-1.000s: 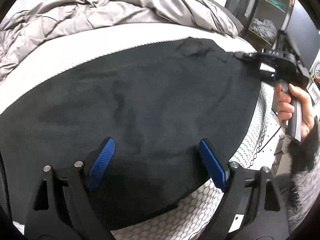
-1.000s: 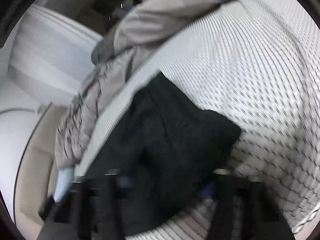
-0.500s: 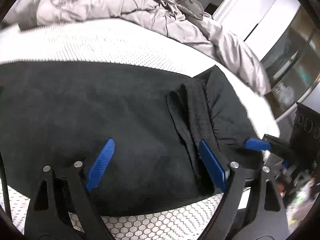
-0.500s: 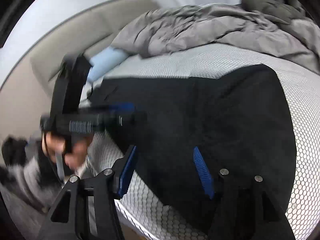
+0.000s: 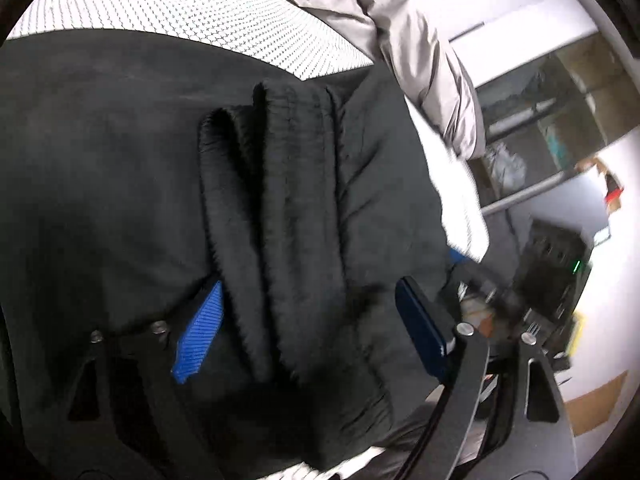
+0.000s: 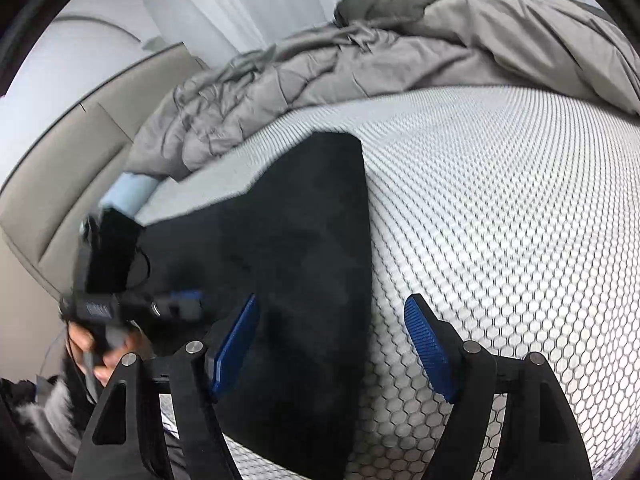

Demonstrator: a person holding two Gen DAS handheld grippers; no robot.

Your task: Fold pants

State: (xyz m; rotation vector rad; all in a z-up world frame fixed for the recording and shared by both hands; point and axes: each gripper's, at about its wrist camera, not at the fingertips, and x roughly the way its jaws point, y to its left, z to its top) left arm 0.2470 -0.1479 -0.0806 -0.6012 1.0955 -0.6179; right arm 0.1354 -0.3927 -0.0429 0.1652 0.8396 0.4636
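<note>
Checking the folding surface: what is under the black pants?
The black pants lie on a white honeycomb-patterned mattress, visible around them. Whatever sits directly beneath the fabric is covered.

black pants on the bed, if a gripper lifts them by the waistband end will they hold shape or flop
Probably flop: the black pants lie limp on the mattress, with the waistband bunched into soft ridges. The fuzzy, fleece-like surface suggests the fingers would not slip much. Folded layers may slide apart when lifted.

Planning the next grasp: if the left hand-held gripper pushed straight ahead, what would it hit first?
Probably the bunched waistband of the pants, lying between the open left hand-held gripper fingers; depth is unclear.
</note>
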